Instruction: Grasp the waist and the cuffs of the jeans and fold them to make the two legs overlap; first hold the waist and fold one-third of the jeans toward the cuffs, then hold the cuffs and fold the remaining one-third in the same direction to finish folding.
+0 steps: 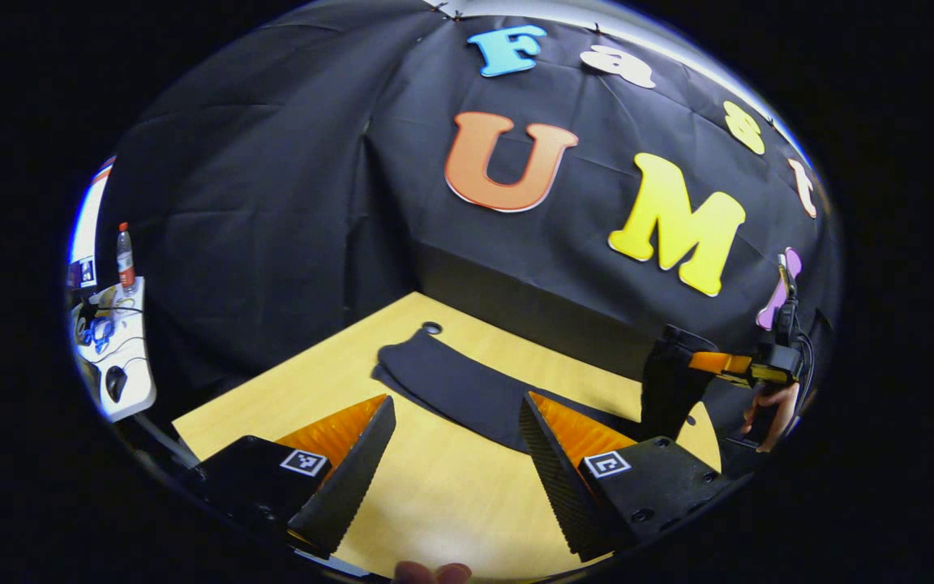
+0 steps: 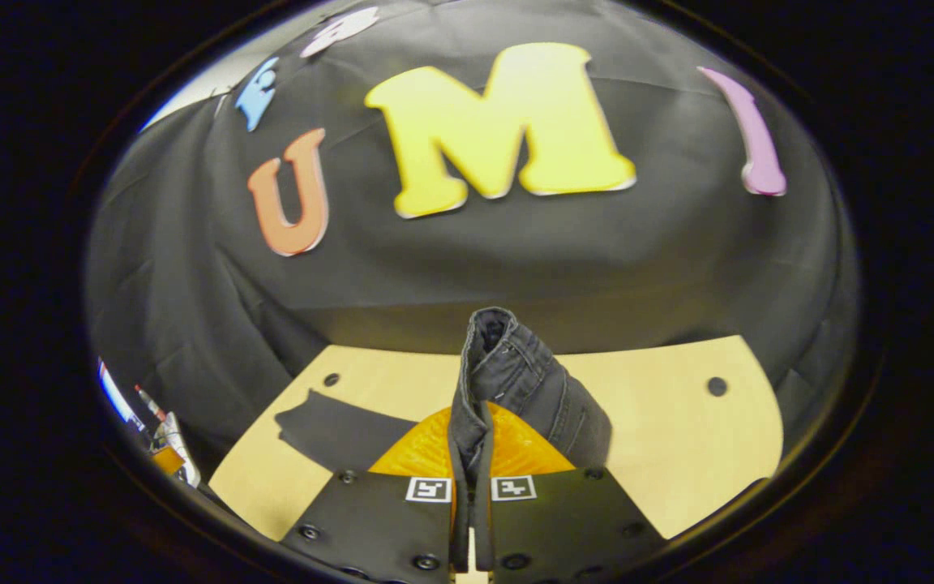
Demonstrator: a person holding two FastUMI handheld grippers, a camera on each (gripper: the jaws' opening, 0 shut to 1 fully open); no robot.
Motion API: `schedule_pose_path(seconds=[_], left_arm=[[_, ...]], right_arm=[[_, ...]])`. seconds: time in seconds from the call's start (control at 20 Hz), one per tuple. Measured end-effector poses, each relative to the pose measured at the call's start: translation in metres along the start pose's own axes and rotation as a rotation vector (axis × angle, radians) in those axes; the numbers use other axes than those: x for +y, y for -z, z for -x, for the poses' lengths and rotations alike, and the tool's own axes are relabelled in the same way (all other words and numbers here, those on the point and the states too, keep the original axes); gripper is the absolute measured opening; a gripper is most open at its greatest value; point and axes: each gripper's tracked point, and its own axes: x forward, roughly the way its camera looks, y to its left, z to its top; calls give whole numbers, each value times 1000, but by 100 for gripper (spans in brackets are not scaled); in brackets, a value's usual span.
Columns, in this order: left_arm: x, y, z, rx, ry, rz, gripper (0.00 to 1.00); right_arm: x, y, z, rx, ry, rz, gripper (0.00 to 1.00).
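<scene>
The right tongs [image 2: 471, 454] pinch the waist of the jeans [image 2: 507, 381], lifted off the tabletop [image 2: 678, 438]. The left tongs [image 1: 455, 454] hang spread and empty above the wood, short of the cuffs [image 1: 434, 365]. Judging by this, carry the waist low and level and keep the legs flat. One pair of jeans, two tongs, one bottle [image 1: 125, 259].

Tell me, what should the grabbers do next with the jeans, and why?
Probably carry the waist toward the cuffs. The right gripper is shut on the waist and holds it off the table, while the legs lie flat and the left gripper hangs open, holding nothing.
</scene>
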Motion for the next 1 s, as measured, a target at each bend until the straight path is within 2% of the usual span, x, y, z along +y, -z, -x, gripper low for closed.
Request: schedule_pose_path(seconds=[0.1, 0.2, 0.4, 0.5, 0.6, 0.7, 0.75, 0.9, 1.0], left_arm=[[24, -7, 7, -13, -44, 25, 99], [49, -9, 14, -22, -91, 34, 99], [86, -1, 28, -11, -160, 53, 99], [94, 3, 29, 3, -176, 76, 99], [97, 7, 30, 13, -176, 84, 99], [96, 3, 29, 4, -168, 75, 99], [95, 0, 28, 1, -162, 74, 99], [95, 2, 23, 7, -146, 79, 99], [96, 0, 17, 9, -136, 80, 99]], right_arm=[[44, 29, -38, 49, -11, 11, 3], [65, 67, -78, 72, 43, 45, 4], [86, 149, -134, 162, 111, 94, 3], [84, 167, -138, 160, 140, 176, 4], [89, 179, -143, 176, 132, 218, 10], [104, 183, -138, 191, 47, 200, 17], [114, 184, -136, 196, 7, 189, 30], [126, 171, -117, 170, -27, 211, 99], [133, 160, -93, 150, -55, 215, 99]])
